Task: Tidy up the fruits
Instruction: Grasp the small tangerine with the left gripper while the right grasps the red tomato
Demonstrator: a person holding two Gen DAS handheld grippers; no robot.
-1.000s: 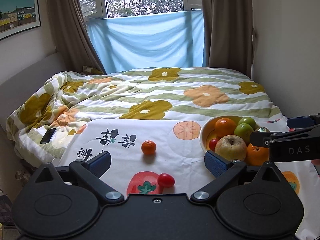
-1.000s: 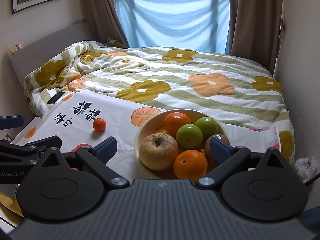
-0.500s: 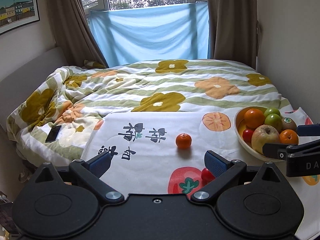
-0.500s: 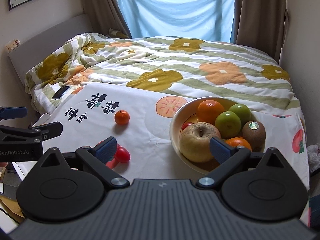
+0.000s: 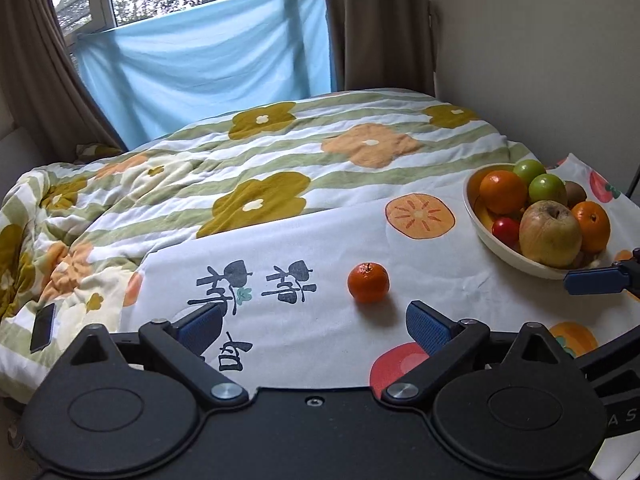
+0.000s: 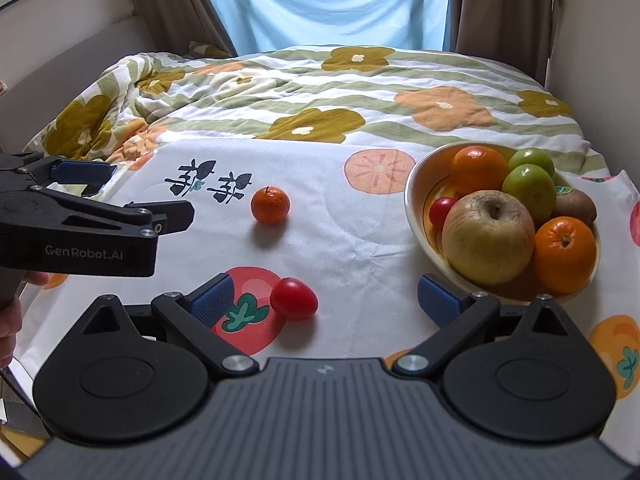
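A cream bowl [image 6: 416,208] [image 5: 472,208] holds a large apple [image 6: 488,236], oranges, green fruits, a kiwi and a small red tomato. A small mandarin [image 6: 270,205] [image 5: 368,282] lies loose on the white printed cloth [image 6: 340,240], left of the bowl. A red tomato [image 6: 294,299] lies nearer, between my right gripper's open fingers. My right gripper [image 6: 324,304] is open and empty. My left gripper [image 5: 314,326] is open and empty, just short of the mandarin and to its left; it also shows in the right wrist view [image 6: 96,184].
The cloth lies on a bed with a flowered quilt [image 5: 260,160]. A dark phone [image 5: 42,326] lies on the quilt at far left. Curtains, a blue sheet [image 5: 200,60] and a window stand behind. A wall runs along the right side.
Both grippers have shifted left and forward over the cloth. The bowl has slid right in both views. The loose tomato now sits between my right gripper's fingers and is hidden from the left wrist view.
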